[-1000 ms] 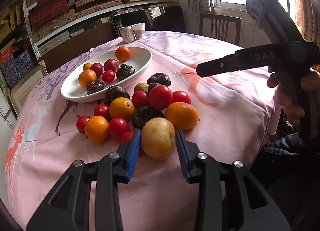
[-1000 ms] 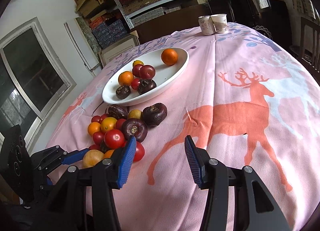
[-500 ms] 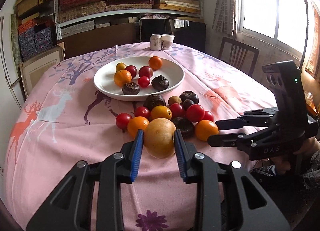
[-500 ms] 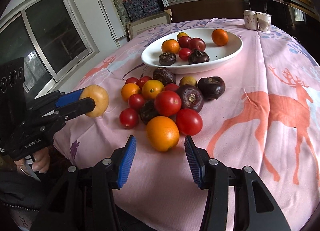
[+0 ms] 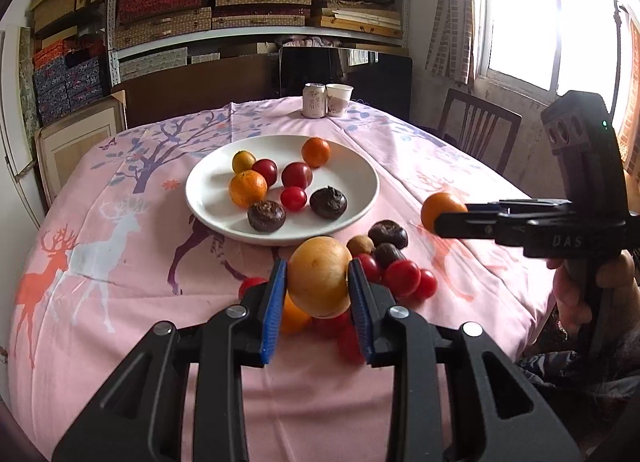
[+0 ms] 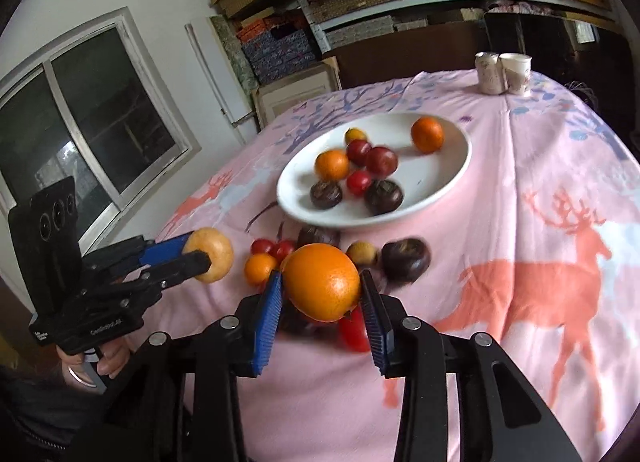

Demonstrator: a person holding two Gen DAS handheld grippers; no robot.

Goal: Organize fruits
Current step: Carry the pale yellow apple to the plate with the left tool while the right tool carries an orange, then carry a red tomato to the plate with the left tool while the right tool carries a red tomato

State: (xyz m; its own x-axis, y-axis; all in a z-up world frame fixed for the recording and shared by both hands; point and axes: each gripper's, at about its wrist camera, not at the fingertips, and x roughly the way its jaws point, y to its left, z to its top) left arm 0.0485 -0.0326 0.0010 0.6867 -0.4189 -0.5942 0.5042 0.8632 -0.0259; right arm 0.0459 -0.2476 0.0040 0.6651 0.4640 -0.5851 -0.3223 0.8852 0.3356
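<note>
Left jaws: my left gripper (image 5: 318, 282) is clamped on a round yellow-brown fruit (image 5: 319, 276) — blue pads pressing both its sides, the fruit lifted clear of the table.
Right jaws: my right gripper (image 6: 322, 288) has just been closing and now grips a large round orange (image 6: 322, 282), pads against both sides, held above the loose pile.
Plate: a white oval ceramic plate (image 5: 360, 175) sits mid-table beyond both grippers, holding two oranges, one small yellow fruit, three red fruits and two dark brown wrinkled fruits.
Loose pile: red tomatoes (image 5: 402, 278), dark brown fruits and a small orange lie on the pink deer-print tablecloth (image 5: 120, 262) — between the plate and my jaws.
Far edge: a can (image 5: 314, 100) and a paper cup (image 5: 339, 99) stand side by side.
</note>
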